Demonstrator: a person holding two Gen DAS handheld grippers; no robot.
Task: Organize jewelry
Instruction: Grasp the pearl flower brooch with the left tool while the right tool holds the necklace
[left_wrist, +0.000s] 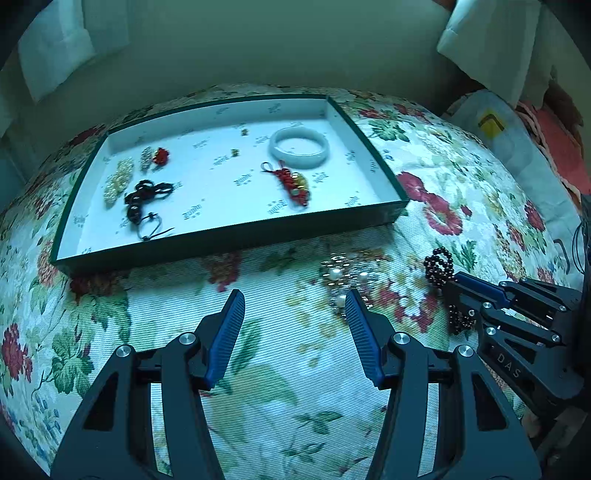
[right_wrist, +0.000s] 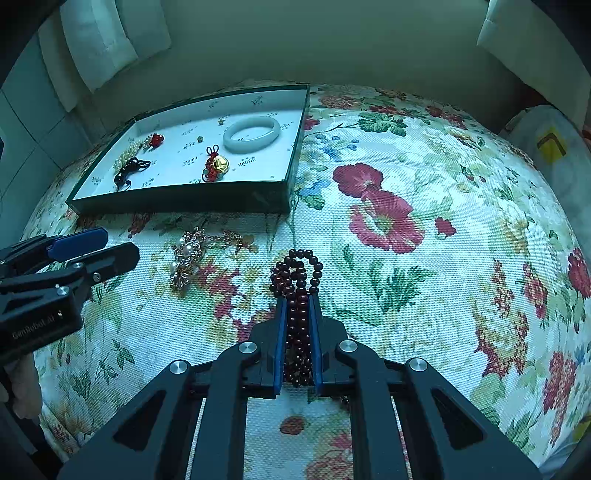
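Observation:
A dark green tray (left_wrist: 229, 236) (right_wrist: 184, 201) with a white floor holds a pale jade bangle (left_wrist: 298, 147) (right_wrist: 251, 133), a red and gold knot charm (left_wrist: 293, 182) (right_wrist: 216, 167), dark beads (left_wrist: 142, 197), a pearl strand (left_wrist: 118, 181) and small pieces. My right gripper (right_wrist: 297, 299) (left_wrist: 456, 282) is shut on a dark red bead bracelet (right_wrist: 297, 273) (left_wrist: 439, 267) just above the cloth. My left gripper (left_wrist: 295, 295) (right_wrist: 110, 245) is open and empty; its right fingertip is beside a gold and pearl chain (left_wrist: 343, 275) (right_wrist: 186, 258) lying on the cloth.
A floral tablecloth (right_wrist: 406, 258) covers the table. A wall runs behind it, with white cloth hanging at both top corners. A plastic bag with a yellow mark (left_wrist: 491, 123) (right_wrist: 550, 147) lies at the far right edge.

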